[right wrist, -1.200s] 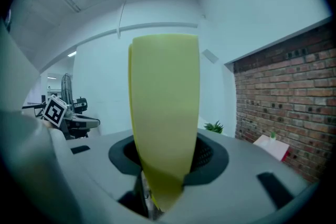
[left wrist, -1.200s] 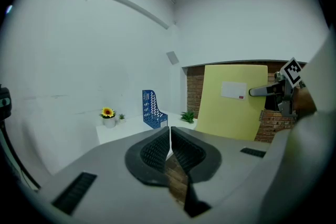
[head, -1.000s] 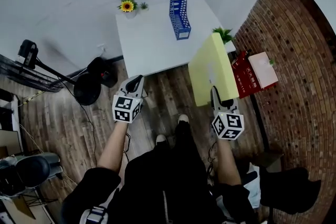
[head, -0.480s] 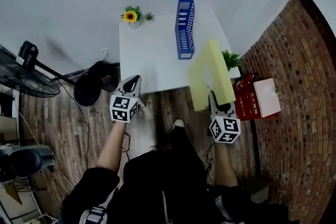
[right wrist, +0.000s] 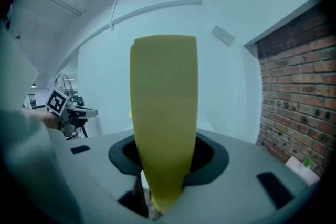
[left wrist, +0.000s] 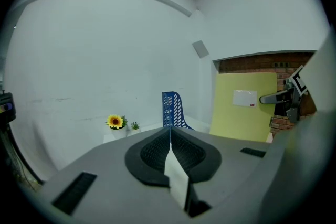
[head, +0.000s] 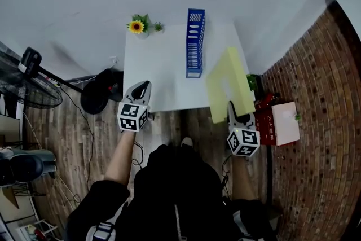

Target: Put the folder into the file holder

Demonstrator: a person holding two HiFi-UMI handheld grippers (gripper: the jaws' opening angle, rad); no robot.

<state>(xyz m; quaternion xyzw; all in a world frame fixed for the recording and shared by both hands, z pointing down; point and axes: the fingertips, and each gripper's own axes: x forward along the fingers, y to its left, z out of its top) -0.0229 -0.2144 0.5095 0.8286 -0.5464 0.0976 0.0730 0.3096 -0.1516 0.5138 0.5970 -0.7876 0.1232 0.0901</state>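
- Head view: The right gripper [head: 230, 105] had its jaws partly apart and pressed on the low edge of the yellow folder [head: 228, 83]. The folder was up in the air, tilted, over the near right corner of the white table [head: 158, 79]. The blue file holder [head: 195, 42] stood on the table, near the folder but not touching it. The left gripper [head: 145, 85] hung by the table's near edge.
- Left gripper view: The left jaws were closed tight together with nothing in them. The folder showed off to the right, with its flat side and a small white label facing this way.
- Right gripper view: The folder stood straight up between the jaws, which squeezed its bottom part. It did not droop, so it was likely light and quite stiff. Its cover looked smooth and might slip. It was big and held only at one end, so it could swing. A firm hold low down seemed right, leaving the far end free to go into the holder.
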